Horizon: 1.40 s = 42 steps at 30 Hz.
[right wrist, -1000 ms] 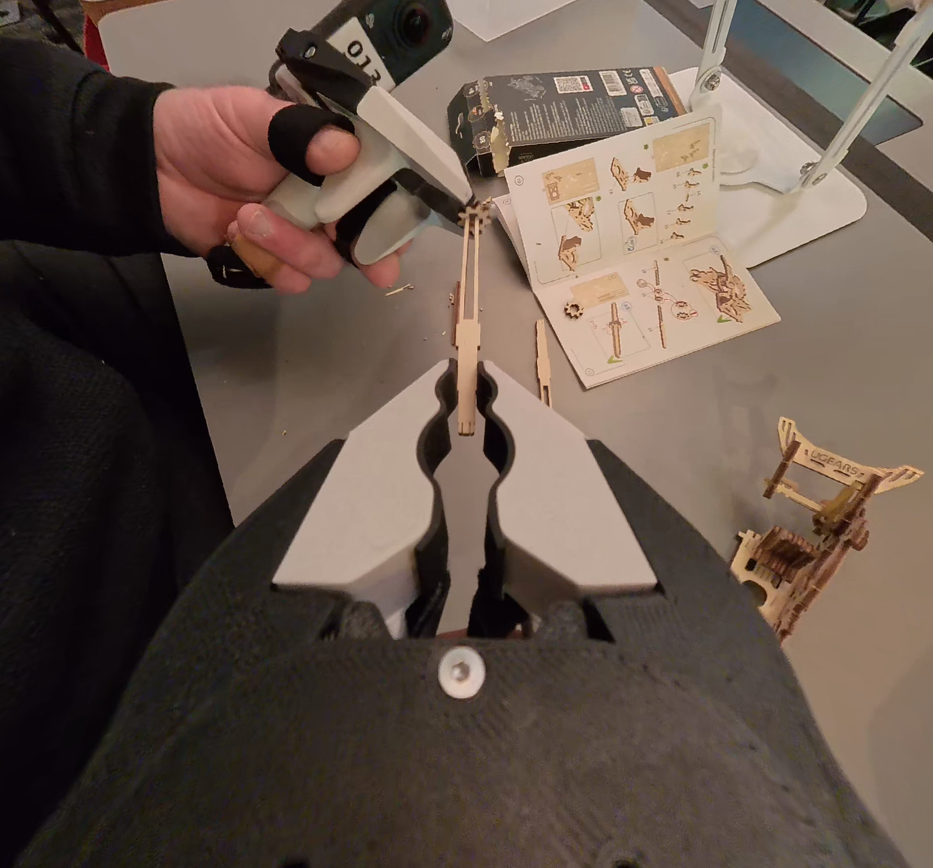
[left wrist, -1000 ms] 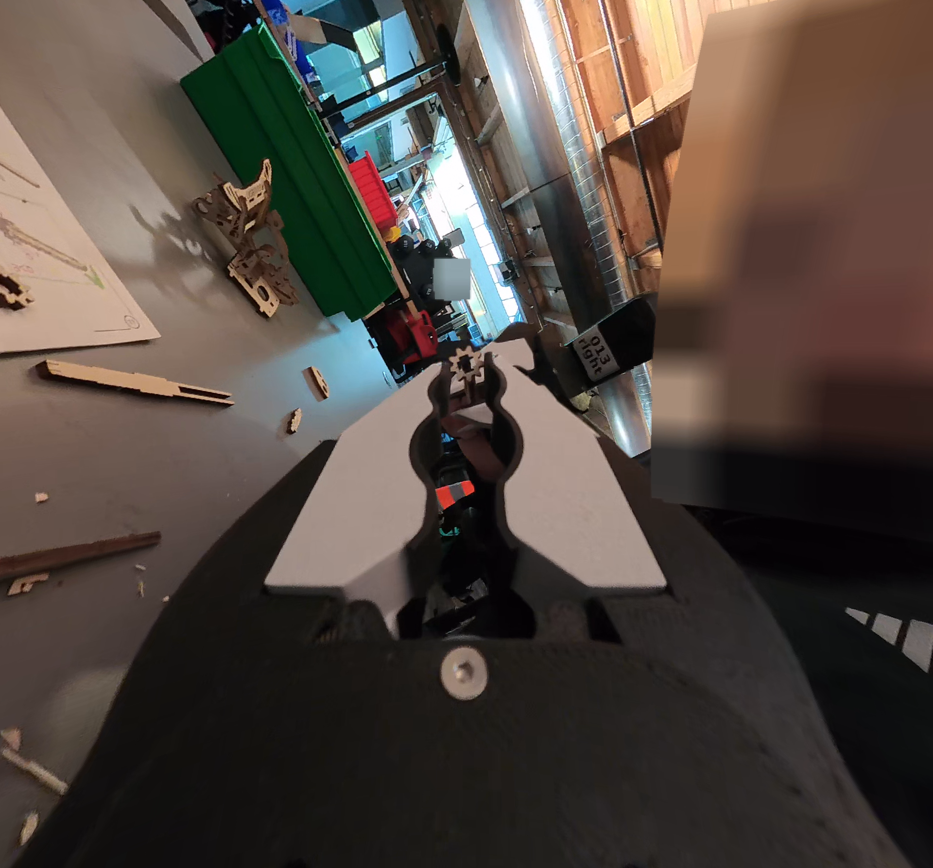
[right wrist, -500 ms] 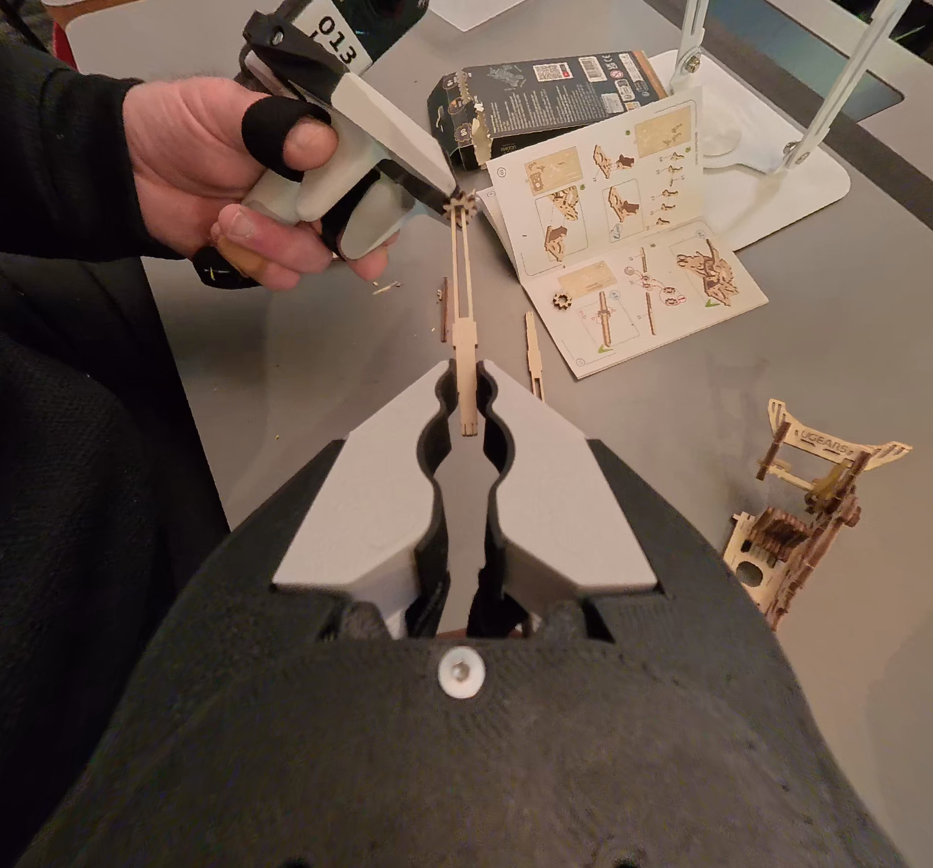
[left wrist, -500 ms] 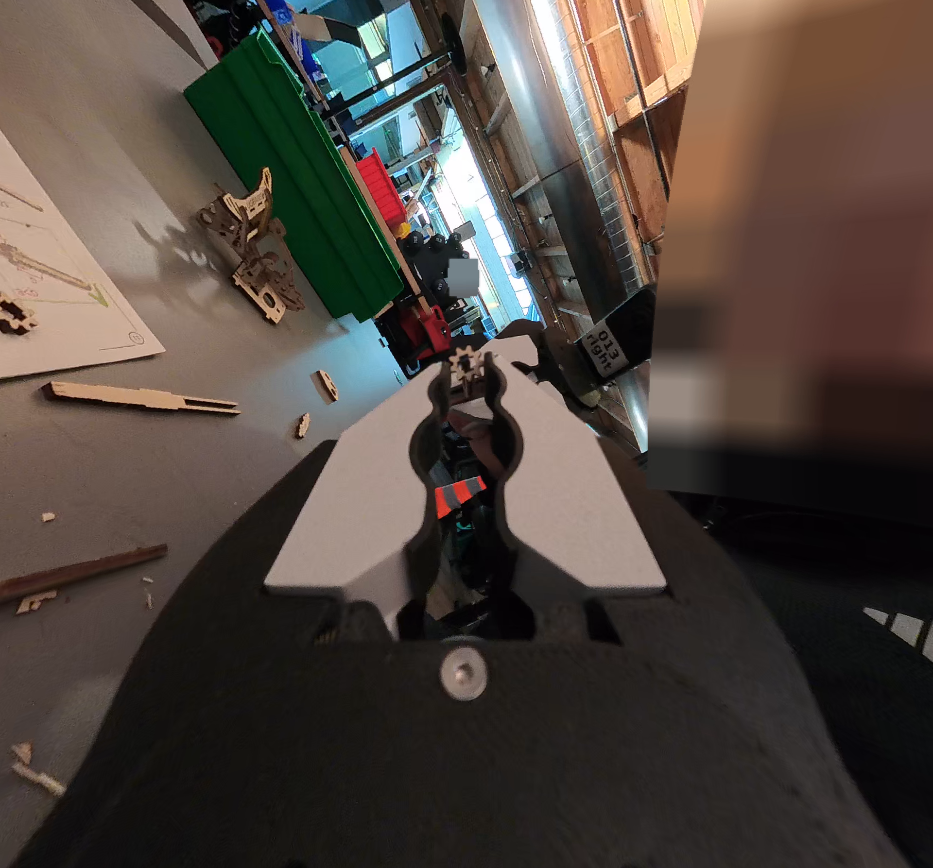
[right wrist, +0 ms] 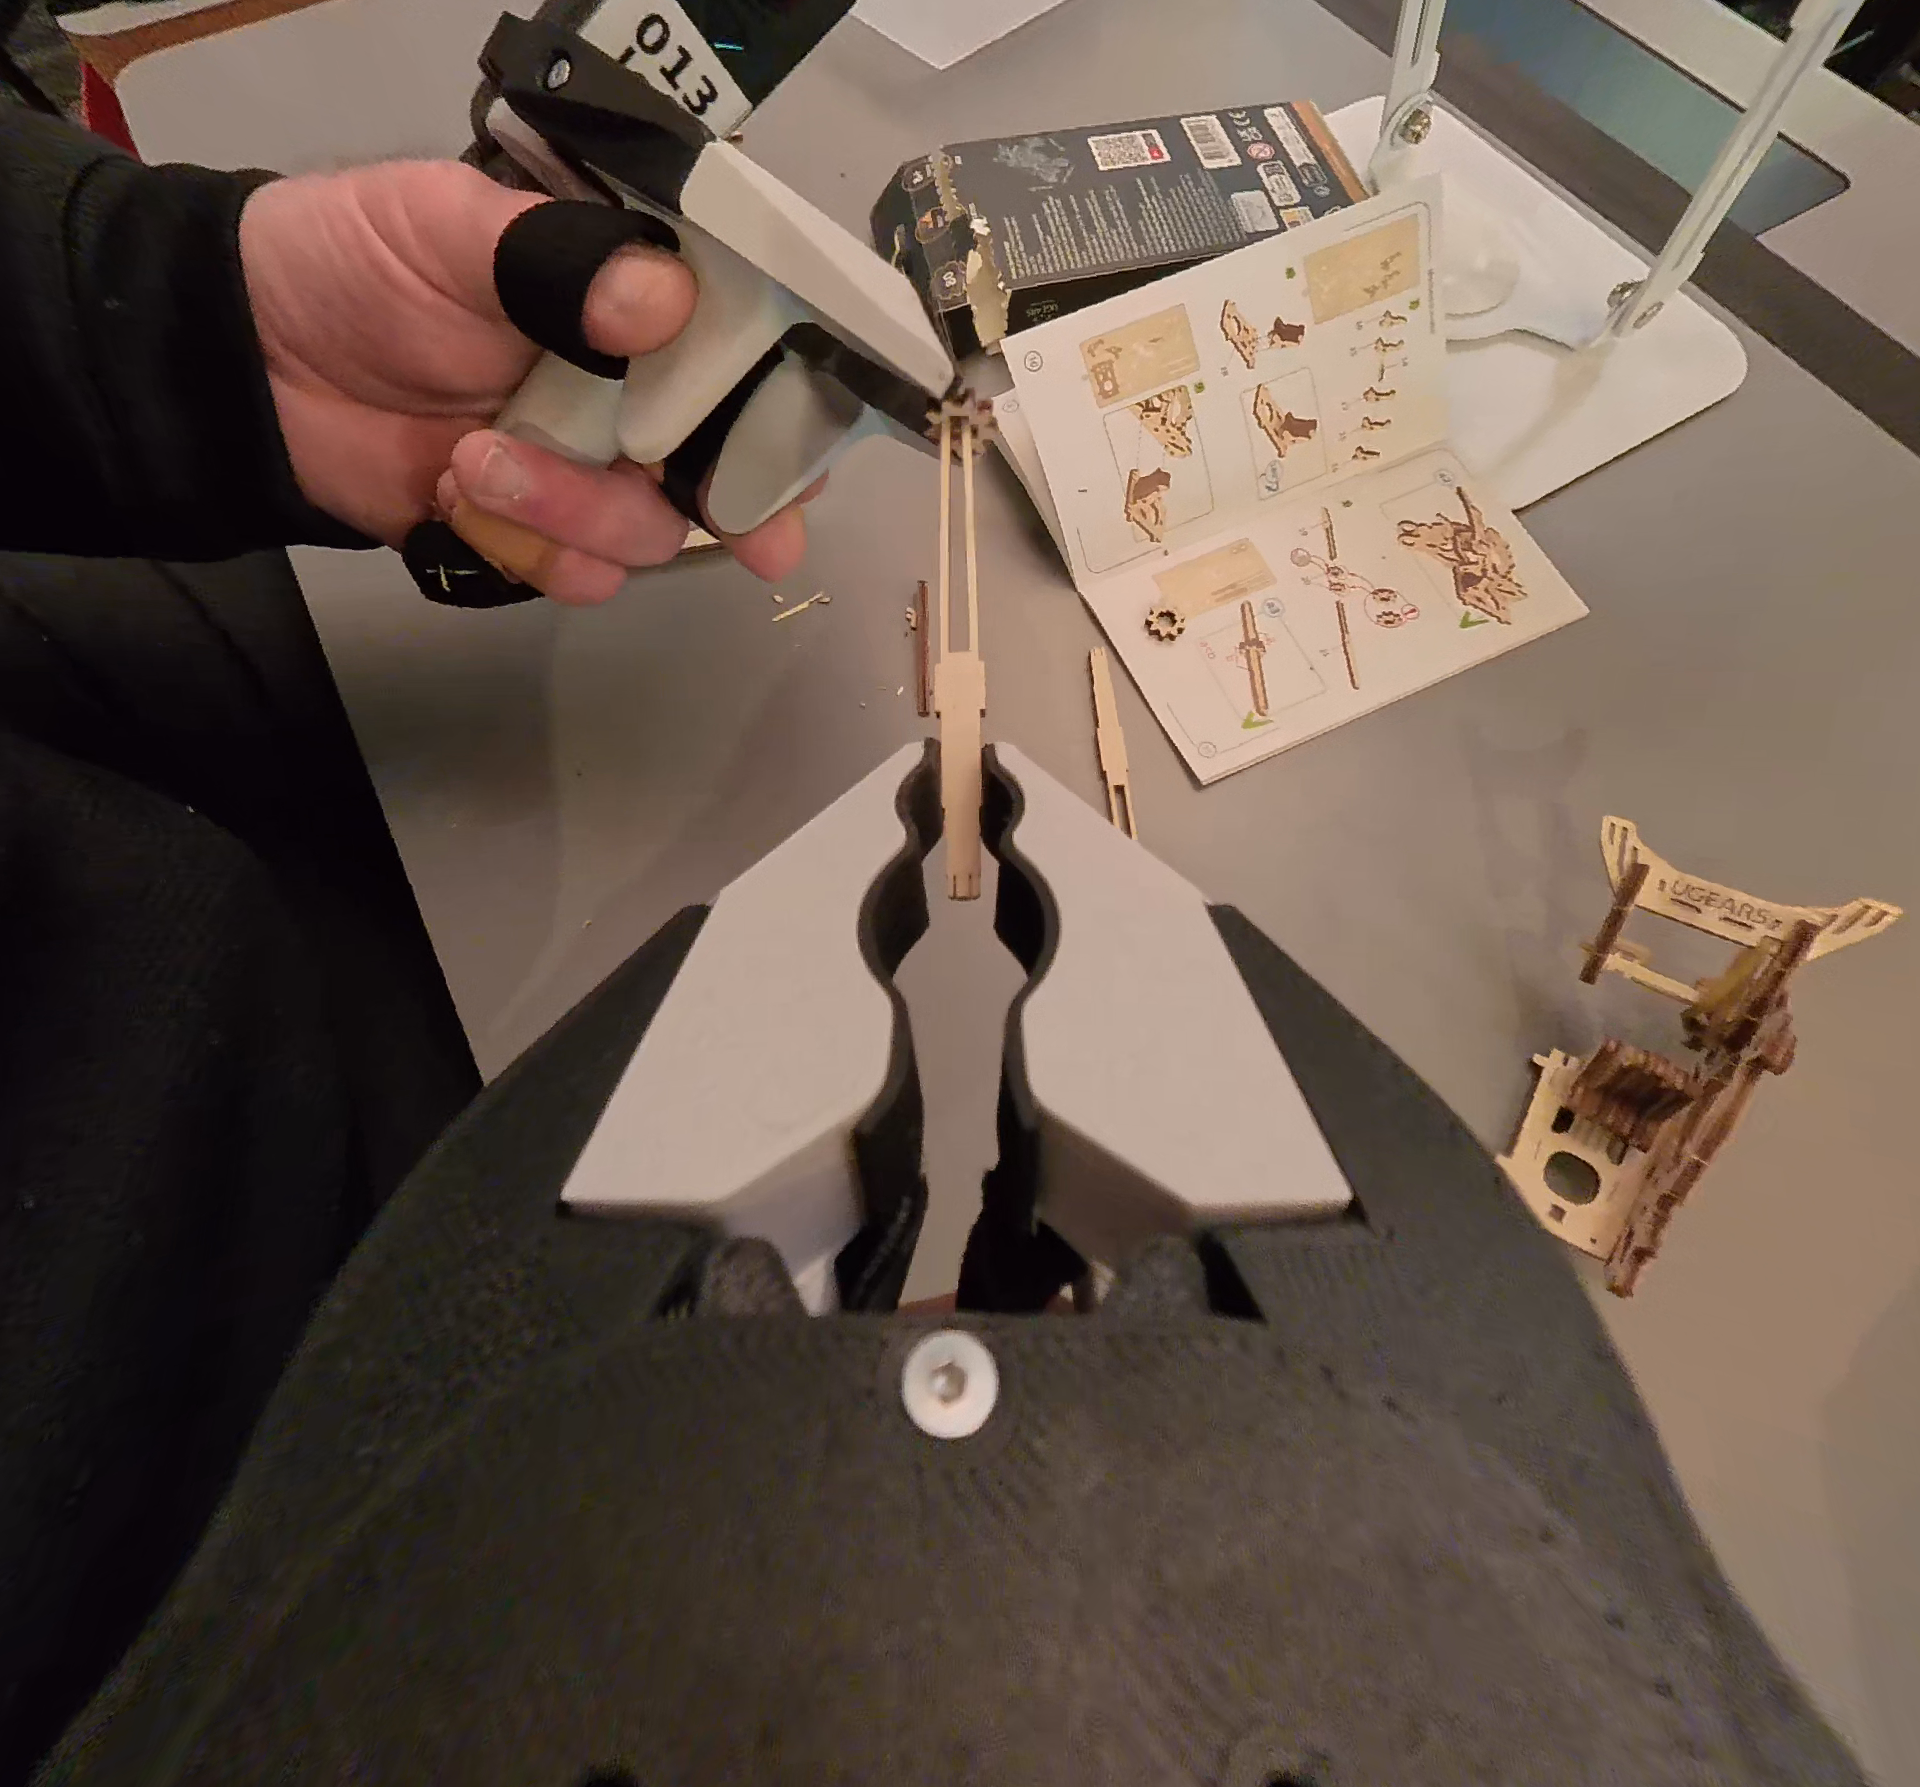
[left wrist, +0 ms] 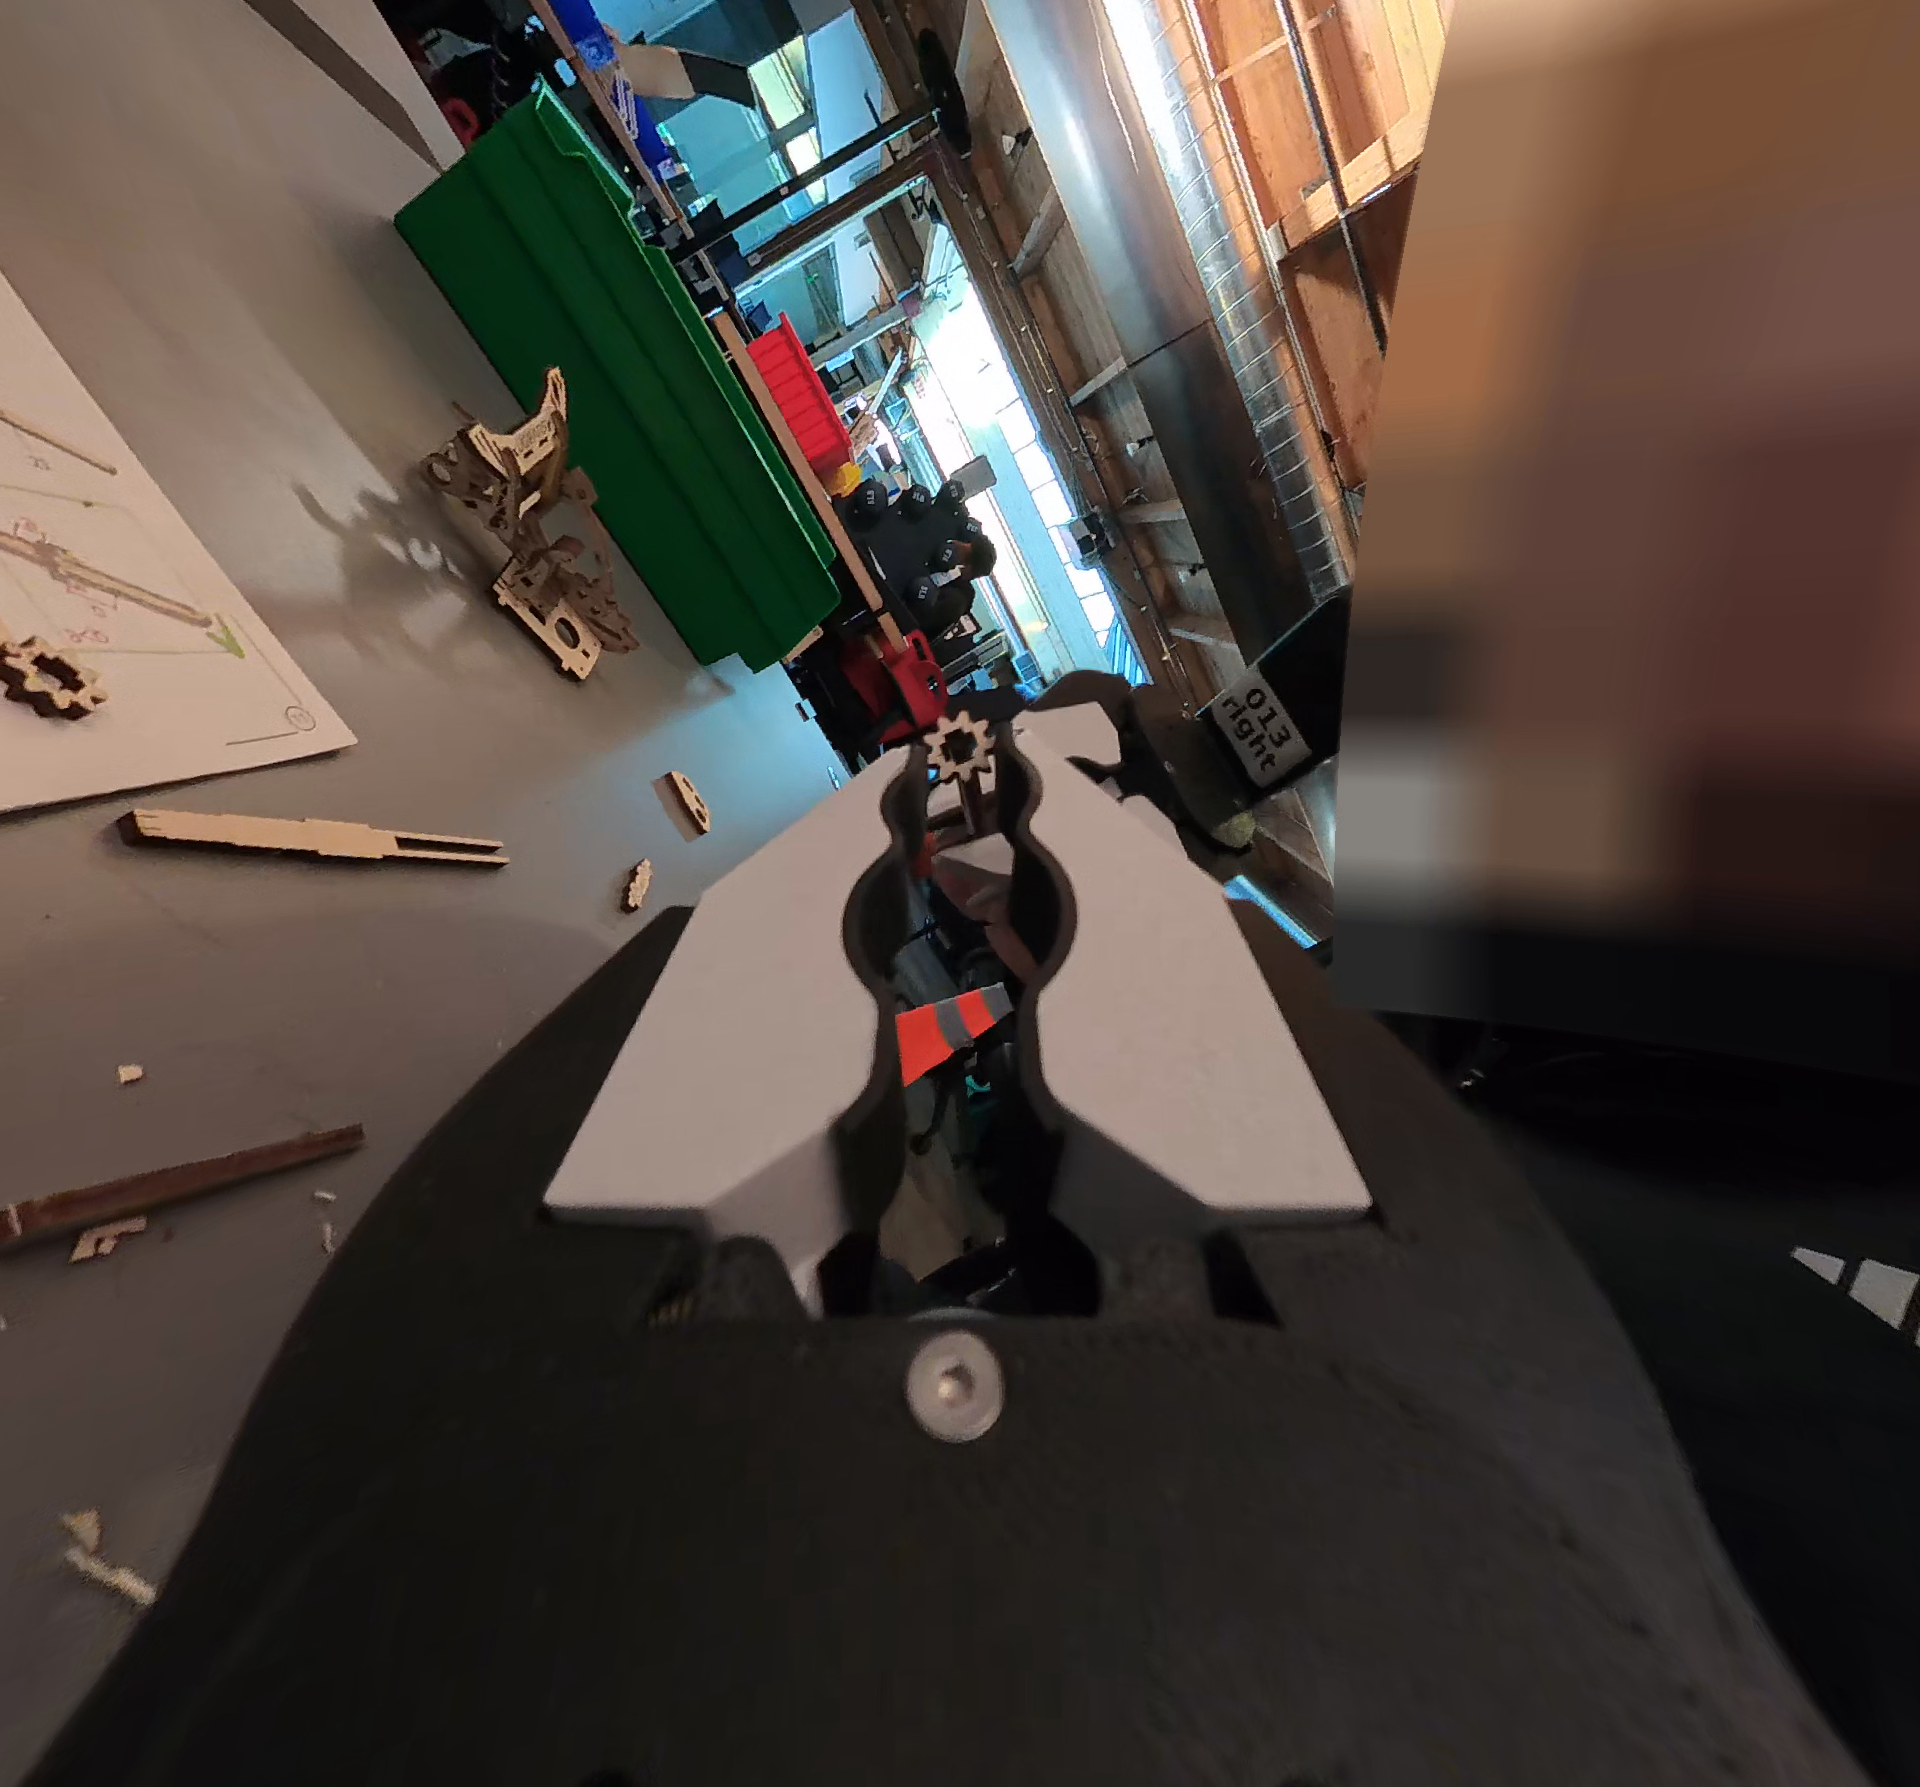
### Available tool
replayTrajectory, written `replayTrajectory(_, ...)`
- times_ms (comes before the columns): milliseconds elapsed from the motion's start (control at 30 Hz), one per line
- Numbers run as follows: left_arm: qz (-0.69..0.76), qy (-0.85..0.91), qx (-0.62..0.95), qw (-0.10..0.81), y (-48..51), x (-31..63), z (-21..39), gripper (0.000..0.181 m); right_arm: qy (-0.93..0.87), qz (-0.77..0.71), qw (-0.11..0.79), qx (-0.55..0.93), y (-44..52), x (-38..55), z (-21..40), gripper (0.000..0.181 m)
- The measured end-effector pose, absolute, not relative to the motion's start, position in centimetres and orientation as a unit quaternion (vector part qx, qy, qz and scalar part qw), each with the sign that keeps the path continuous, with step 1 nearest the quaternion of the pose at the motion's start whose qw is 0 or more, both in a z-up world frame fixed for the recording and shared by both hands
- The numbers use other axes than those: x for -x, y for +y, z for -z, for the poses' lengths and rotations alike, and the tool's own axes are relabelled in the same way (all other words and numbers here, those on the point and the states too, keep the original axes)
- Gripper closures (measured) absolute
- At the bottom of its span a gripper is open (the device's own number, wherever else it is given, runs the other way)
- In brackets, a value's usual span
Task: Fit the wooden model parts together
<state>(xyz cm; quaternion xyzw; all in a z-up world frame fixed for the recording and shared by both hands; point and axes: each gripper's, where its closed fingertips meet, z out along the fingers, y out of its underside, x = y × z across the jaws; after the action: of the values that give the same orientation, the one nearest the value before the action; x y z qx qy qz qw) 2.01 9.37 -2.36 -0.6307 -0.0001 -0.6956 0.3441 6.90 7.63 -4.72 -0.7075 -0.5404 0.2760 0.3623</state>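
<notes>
My left gripper (left wrist: 958, 773) is shut on a small wooden gear (left wrist: 958, 745) at its fingertips. My right gripper (right wrist: 958, 763) is shut on a pale wooden rod (right wrist: 958, 698) that ends in two thin prongs pointing away from me. In the right wrist view the left gripper (right wrist: 935, 387), held in a hand, presses the gear (right wrist: 961, 416) against the prong tips above the table. The right gripper's fingers (left wrist: 1081, 750) show just behind the gear in the left wrist view. I cannot tell how far the prongs sit inside the gear.
A partly built wooden model (right wrist: 1704, 1041) stands at the right, also in the left wrist view (left wrist: 540, 532). An open instruction booklet (right wrist: 1299, 511) carries a second gear (right wrist: 1164, 622). A spare rod (right wrist: 1112, 740), a dark strip (right wrist: 921, 646), a black box (right wrist: 1132, 199) and a white stand (right wrist: 1507, 283) lie beyond. A green bin (left wrist: 613, 387) sits behind the model. There is about 6 cm between the tips of the two grippers. The right tips stand about 20 cm off the partly built wooden model (right wrist: 1704, 1041).
The gear stays at the rod's prong tips. The left gripper has tilted so that its camera faces me more, and both grippers have drifted slightly over the table.
</notes>
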Motion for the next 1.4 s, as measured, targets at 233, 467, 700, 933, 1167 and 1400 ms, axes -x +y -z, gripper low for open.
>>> replayTrajectory(233, 0.721, -0.026, 0.602, 0.341, 9.5, -2.1, 2.1, 0.170, -0.518, -0.300, 0.358, 0.717, 7.8, -7.0, 4.5, 0.177)
replayTrajectory(467, 0.674, -0.014, 0.637, 0.374, 10.0, -2.3, 2.1, 0.171, -0.518, -0.272, 0.364, 0.725, 8.3, -7.3, 4.8, 0.177)
replayTrajectory(700, 0.649, -0.020, 0.651, 0.394, 10.1, -2.1, 2.1, 0.171, -0.527, -0.224, 0.376, 0.728, 8.3, -7.1, 4.9, 0.177)
replayTrajectory(933, 0.647, 0.007, 0.661, 0.379, 9.6, -2.2, 2.1, 0.171, -0.529, -0.232, 0.377, 0.724, 8.3, -7.1, 4.8, 0.177)
replayTrajectory(1167, 0.638, 0.022, 0.673, 0.373, 9.4, -2.3, 2.3, 0.171, -0.527, -0.261, 0.366, 0.721, 8.1, -7.1, 4.9, 0.177)
replayTrajectory(1400, 0.661, -0.005, 0.649, 0.376, 10.0, -1.8, 1.8, 0.164, -0.511, -0.299, 0.370, 0.715, 8.1, -6.9, 4.3, 0.177)
